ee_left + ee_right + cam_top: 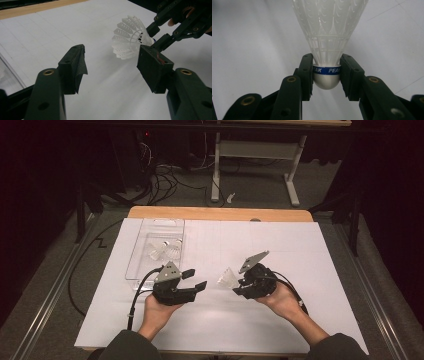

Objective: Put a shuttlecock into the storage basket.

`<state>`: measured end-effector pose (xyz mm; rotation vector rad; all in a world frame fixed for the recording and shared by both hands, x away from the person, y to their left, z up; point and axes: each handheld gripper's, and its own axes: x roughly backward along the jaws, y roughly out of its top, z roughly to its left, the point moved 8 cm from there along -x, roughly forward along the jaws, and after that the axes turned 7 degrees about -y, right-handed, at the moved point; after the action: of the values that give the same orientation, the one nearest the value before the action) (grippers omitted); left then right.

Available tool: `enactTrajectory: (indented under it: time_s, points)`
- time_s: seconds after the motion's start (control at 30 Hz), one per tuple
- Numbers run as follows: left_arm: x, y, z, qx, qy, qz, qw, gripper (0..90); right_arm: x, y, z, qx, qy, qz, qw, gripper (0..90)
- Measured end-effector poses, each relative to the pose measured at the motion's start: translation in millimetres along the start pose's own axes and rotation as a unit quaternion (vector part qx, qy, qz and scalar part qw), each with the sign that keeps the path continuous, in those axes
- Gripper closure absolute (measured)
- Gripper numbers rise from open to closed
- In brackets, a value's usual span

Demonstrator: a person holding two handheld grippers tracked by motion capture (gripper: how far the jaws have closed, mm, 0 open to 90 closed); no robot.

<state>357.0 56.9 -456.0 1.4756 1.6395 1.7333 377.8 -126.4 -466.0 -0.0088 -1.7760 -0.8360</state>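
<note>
over the middle of the white sheet (300,320), a bit right of centre, the right gripper (241,285) has the shuttlecock (228,279) pinched by its rounded cork end, jaws clamped either side of the blue band, which you can see really clearly in the right gripper view (326,70). the skirt sticks straight out past the jaw tips, so the long axis runs along the gripper's own line and points leftward across the table at the left gripper (194,280). that one is spread wide with nothing in it, and in the left gripper view the feathery skirt (128,37) sits out ahead of the open jaws and off toward the right-hand one, near but not between them yet. so the whole thing turns on that offset: if this is a handover, i'd guess the left would need to slide over so the skirt ends up in the gap. the skirt looks flimsy, so a hard squeeze there could crush it. the clear tray (136,254) behind the left gripper already holds a couple more shuttlecocks (165,249), and the left hand is the nearer one to it
</note>
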Motion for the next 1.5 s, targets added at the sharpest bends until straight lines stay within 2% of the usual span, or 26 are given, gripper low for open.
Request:
enactTrajectory:
  time_s: [0.4,1.0,1.2,1.5]
  points:
    - [-7.9,2.9,-7.1,-0.013,-0.015,0.009,0.9998,40.8,-0.7,4.6,5.6,0.007,0.008,-0.002,0.9999,65.8]
    - [-16.5,2.5,-15.1,-0.024,-0.033,0.025,0.9989,43.5,-3.2,14.7,17.4,0.030,0.017,-0.003,0.9994,65.8]
    - [-18.6,2.1,-18.2,-0.030,-0.044,0.033,0.9981,47.6,-3.5,18.7,20.7,0.036,0.018,-0.004,0.9992,65.8]
    - [-21.8,3.3,-23.9,-0.038,-0.066,0.047,0.9960,61.0,-3.8,23.2,25.0,0.041,0.023,-0.007,0.9989,65.8]
